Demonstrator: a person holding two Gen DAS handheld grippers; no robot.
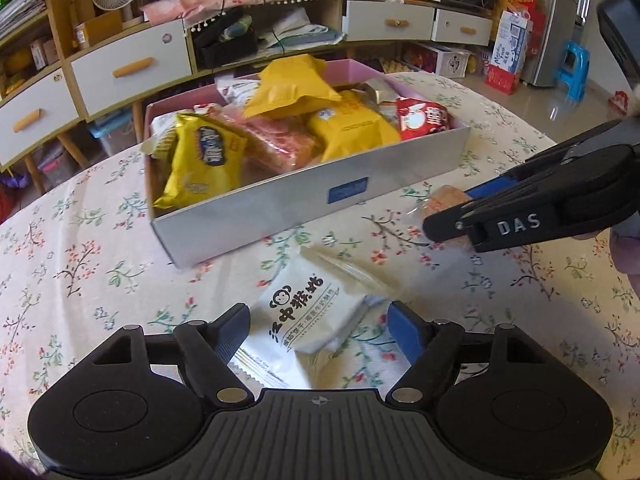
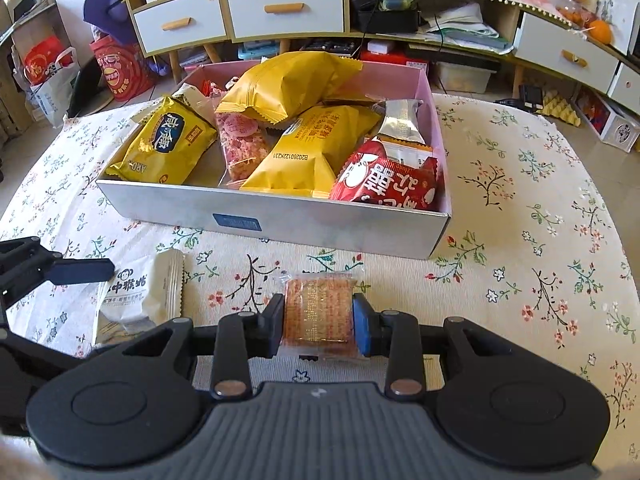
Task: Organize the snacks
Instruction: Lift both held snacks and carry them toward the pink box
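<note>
A white snack packet (image 1: 304,320) with a monkey logo lies flat on the floral tablecloth, in front of the box. My left gripper (image 1: 318,326) is open around it, one pad on each side, and the right pad stands clear of the wrapper. A clear-wrapped orange cracker packet (image 2: 318,312) is clamped between the pads of my right gripper (image 2: 318,318), just above the cloth. In the left wrist view the right gripper (image 1: 452,210) comes in from the right with that cracker packet (image 1: 446,198). The grey box (image 2: 280,216) with pink inside holds several yellow, pink and red snack bags.
The box (image 1: 312,196) stands mid-table, just beyond both packets. A finger of the left gripper (image 2: 84,272) lies across the white packet (image 2: 140,292). A sideboard with white drawers (image 2: 286,10) runs behind the table. Bags (image 2: 120,68) sit on the floor at far left.
</note>
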